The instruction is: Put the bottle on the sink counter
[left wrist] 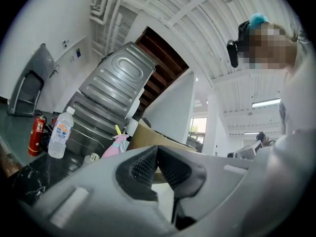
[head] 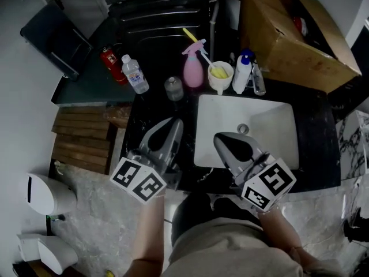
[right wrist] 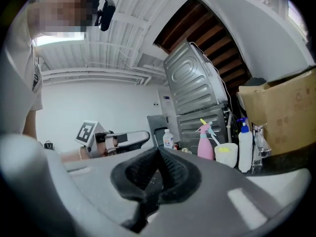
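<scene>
A clear plastic water bottle (head: 134,74) with a white cap and an orange-blue label stands upright on the black sink counter (head: 144,117), at its far left corner. The same bottle (left wrist: 60,134) shows at the left of the left gripper view and, small, as a bottle (right wrist: 168,138) in the right gripper view. My left gripper (head: 175,122) hovers over the counter just left of the basin, nearer me than the bottle, shut and empty (left wrist: 157,149). My right gripper (head: 218,137) hangs over the basin's near edge, also shut with nothing in it (right wrist: 159,151).
A white basin (head: 271,126) is set into the counter. Behind it stand a pink spray bottle (head: 194,68), a white cup (head: 220,77), a blue-capped pump bottle (head: 243,71) and a small jar (head: 173,88). A cardboard box (head: 288,36) sits back right, a red extinguisher (head: 112,64) left.
</scene>
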The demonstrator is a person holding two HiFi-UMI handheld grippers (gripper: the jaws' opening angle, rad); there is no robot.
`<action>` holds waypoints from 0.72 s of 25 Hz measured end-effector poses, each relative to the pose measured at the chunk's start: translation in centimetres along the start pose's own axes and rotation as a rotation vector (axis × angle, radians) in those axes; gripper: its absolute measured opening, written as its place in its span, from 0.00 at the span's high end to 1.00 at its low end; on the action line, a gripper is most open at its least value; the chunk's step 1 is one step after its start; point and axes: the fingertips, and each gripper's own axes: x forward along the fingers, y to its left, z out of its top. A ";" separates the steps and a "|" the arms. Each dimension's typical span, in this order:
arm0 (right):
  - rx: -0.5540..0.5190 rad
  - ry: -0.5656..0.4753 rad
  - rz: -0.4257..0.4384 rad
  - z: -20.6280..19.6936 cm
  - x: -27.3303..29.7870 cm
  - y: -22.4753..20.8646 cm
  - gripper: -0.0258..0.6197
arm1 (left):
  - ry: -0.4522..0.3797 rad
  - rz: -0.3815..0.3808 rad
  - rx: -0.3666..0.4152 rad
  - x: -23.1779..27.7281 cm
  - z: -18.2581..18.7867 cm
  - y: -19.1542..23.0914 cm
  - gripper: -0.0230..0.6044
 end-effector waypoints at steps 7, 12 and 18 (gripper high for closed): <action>-0.050 -0.046 0.067 1.3 -4.0 1.4 0.96 | 0.035 -0.031 0.057 -0.6 -1.5 -6.7 0.95; -0.043 -0.033 0.082 0.9 -6.4 1.4 0.96 | 0.079 -0.049 0.077 -0.7 -3.6 -10.3 0.95; -0.010 -0.039 0.089 0.4 -7.4 1.1 0.96 | 0.111 -0.050 0.013 -1.5 -6.1 -12.2 0.95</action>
